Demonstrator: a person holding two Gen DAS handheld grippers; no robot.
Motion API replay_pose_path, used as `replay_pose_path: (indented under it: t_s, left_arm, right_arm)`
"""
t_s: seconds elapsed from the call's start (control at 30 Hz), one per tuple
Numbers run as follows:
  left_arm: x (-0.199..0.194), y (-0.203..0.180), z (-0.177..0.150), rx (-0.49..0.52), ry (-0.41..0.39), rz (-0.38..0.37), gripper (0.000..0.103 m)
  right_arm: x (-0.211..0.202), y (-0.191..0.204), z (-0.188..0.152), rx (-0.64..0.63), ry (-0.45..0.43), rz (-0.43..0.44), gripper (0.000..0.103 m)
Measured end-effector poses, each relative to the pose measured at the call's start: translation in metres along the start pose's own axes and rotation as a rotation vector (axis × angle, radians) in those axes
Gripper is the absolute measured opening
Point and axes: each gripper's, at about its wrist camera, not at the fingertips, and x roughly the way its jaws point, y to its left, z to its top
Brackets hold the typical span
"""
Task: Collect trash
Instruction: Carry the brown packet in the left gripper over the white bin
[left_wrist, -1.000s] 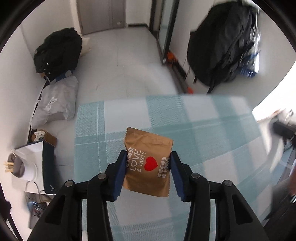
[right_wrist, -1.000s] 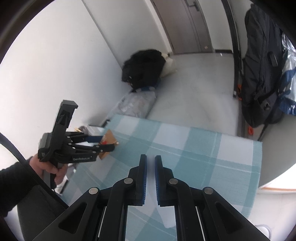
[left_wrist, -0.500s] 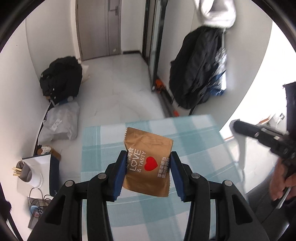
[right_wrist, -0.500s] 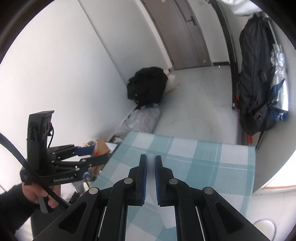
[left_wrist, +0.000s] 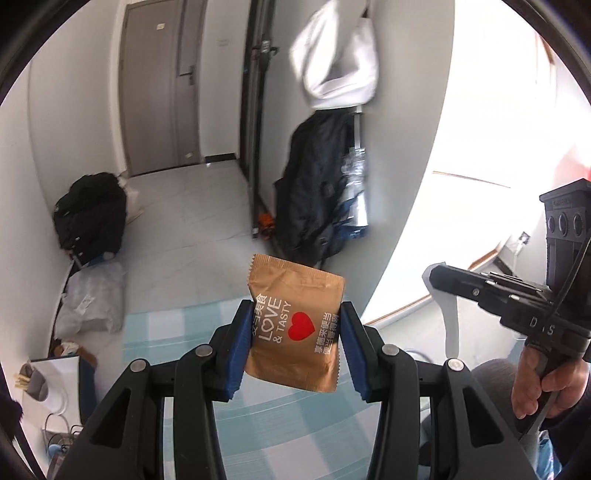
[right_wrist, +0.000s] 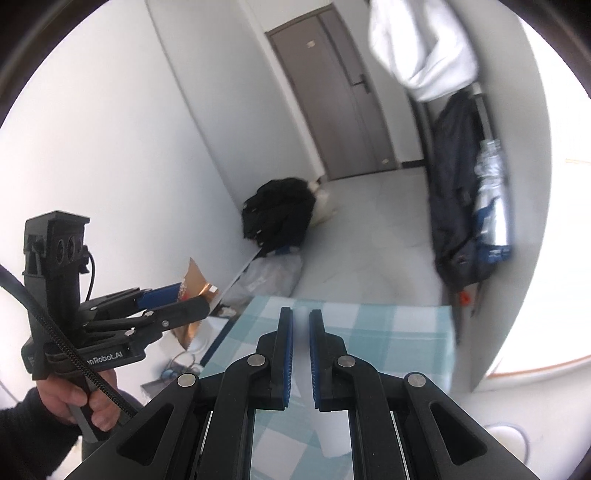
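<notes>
A gold-brown snack packet with a red heart and "LOVE & TASTY" print hangs in the air above the blue-checked tablecloth. My left gripper is shut on it, a blue pad against each side. The same packet shows side-on in the right wrist view, held in the left gripper at the left. My right gripper is shut with nothing between its pads, raised over the tablecloth. In the left wrist view the right gripper appears at the right edge, held by a hand.
A black bag and a grey plastic bag lie on the floor by the left wall. A dark backpack hangs under a white garment. A white box with a cup sits beside the table. A grey door stands at the far end.
Both grippers have risen and tilted up, so more of the room and less of the tablecloth shows. The packet stays held in the left gripper. The right gripper stays shut.
</notes>
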Motion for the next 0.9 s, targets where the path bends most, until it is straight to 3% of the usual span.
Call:
replay_pose_path:
  t_s: [0.47, 0.7, 0.9]
  left_arm:
    - [0.036, -0.101, 0.024, 0.080, 0.023, -0.150, 0.041]
    - [0.070, -0.157, 0.023, 0.163, 0.062, -0.248, 0.041]
    - [0.112, -0.194, 0.017, 0.189, 0.144, -0.310, 0.041]
  right_arm:
    - [-0.116, -0.097, 0.003, 0.140, -0.172, -0.185, 0.007]
    - [-0.142, -0.147, -0.020, 0.162, -0.189, -0.325, 0.007]
    - [-0.154, -0.202, -0.057, 0.286, -0.181, -0.382, 0.007]
